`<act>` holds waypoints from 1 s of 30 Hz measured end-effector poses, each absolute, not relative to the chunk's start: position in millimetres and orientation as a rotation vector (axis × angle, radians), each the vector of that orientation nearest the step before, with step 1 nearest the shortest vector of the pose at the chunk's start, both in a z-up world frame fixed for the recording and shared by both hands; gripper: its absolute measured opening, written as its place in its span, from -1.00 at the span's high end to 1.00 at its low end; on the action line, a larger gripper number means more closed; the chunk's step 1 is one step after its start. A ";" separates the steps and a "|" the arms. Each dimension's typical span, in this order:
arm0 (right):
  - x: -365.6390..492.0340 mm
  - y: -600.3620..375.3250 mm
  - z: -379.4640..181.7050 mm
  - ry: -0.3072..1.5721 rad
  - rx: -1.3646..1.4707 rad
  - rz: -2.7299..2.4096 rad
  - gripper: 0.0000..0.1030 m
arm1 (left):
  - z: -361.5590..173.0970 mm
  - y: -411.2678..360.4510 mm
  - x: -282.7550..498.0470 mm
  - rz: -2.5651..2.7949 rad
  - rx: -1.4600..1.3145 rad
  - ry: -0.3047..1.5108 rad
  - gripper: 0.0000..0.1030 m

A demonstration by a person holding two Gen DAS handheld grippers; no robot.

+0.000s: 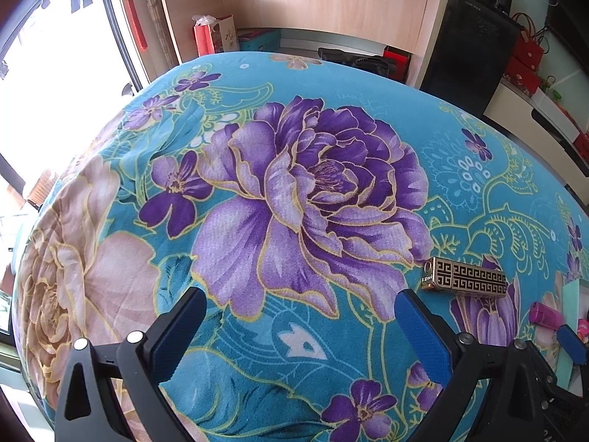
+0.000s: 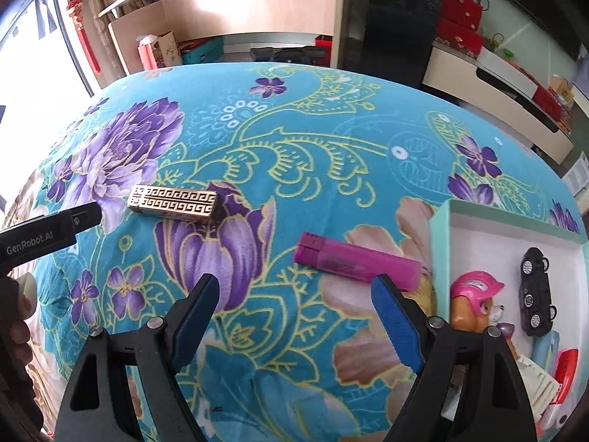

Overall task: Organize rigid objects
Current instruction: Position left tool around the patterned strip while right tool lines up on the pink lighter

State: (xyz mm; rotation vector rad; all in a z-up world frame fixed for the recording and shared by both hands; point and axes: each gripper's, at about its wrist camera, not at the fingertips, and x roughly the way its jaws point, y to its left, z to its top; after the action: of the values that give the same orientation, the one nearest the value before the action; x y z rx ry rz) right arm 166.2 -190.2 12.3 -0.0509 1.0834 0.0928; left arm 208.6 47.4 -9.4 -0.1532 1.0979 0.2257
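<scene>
A gold lighter with a black key pattern (image 1: 464,277) (image 2: 173,201) lies on the floral blue cloth. A pink lighter (image 2: 357,262) (image 1: 546,315) lies to its right, beside a mint-edged white box (image 2: 440,217). The box holds a black toy car (image 2: 535,289), a pink-helmeted toy figure (image 2: 475,300) and other small items. My left gripper (image 1: 300,326) is open and empty, down-left of the gold lighter. My right gripper (image 2: 294,316) is open and empty, just short of the pink lighter. The left gripper's arm (image 2: 48,230) shows at the left of the right wrist view.
The cloth-covered table (image 1: 294,368) drops off at its far edge toward a wooden shelf unit (image 1: 313,7), a dark cabinet (image 2: 399,18) and red gift bags (image 2: 460,11). A bright window (image 1: 55,73) is on the left.
</scene>
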 end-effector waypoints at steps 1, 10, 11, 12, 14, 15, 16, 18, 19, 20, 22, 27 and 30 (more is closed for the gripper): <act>166.8 -193.0 12.1 1.080 -0.055 0.069 -0.66 | -9.5 47.7 208.5 0.225 -0.155 1.098 -1.00; 172.2 -199.3 10.8 1.042 -0.089 -0.022 -0.66 | -12.4 50.8 210.0 0.219 -0.171 1.105 -1.00; 172.6 -199.3 10.8 1.041 -0.088 -0.025 -0.66 | -12.9 51.2 210.3 0.218 -0.174 1.106 -1.00; 173.5 -198.6 10.4 1.042 -0.092 -0.033 -0.66 | -13.4 51.4 210.6 0.217 -0.177 1.107 -1.00; 175.4 -195.8 8.9 1.045 -0.105 -0.042 -0.66 | -14.5 52.1 211.2 0.218 -0.179 1.111 -1.00; 176.7 -193.9 7.7 1.047 -0.115 -0.046 -0.66 | -14.9 52.3 211.5 0.219 -0.180 1.112 -1.00; 178.2 -191.7 6.3 1.050 -0.127 -0.052 -0.66 | -15.3 52.5 211.7 0.220 -0.180 1.113 -1.00; 182.1 -188.8 2.6 1.064 -0.127 -0.051 -0.66 | -15.5 52.7 212.0 0.221 -0.179 1.113 -1.00; 183.7 -188.7 1.1 1.066 -0.125 -0.058 -0.66 | -15.7 52.6 212.3 0.221 -0.179 1.113 -1.00; 184.8 -189.0 0.7 1.063 -0.124 -0.062 -0.66 | -15.8 52.8 212.4 0.221 -0.178 1.113 -1.00; 187.7 -191.0 0.6 1.058 -0.103 -0.062 -0.66 | -16.7 52.6 213.1 0.222 -0.176 1.114 -1.00; 188.7 -193.0 4.8 1.031 -0.049 0.002 -0.66 | -16.7 48.4 212.6 0.219 -0.164 1.116 -1.00; 187.2 -190.1 8.1 1.025 -0.073 -0.020 -0.66 | -16.4 45.9 213.0 0.213 -0.158 1.116 -1.00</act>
State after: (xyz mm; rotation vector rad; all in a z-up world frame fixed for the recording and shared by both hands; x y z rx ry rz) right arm 187.2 -190.1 8.1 -0.0728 1.0247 -0.0197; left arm 213.0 45.9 -16.4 -0.1576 1.1158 0.2131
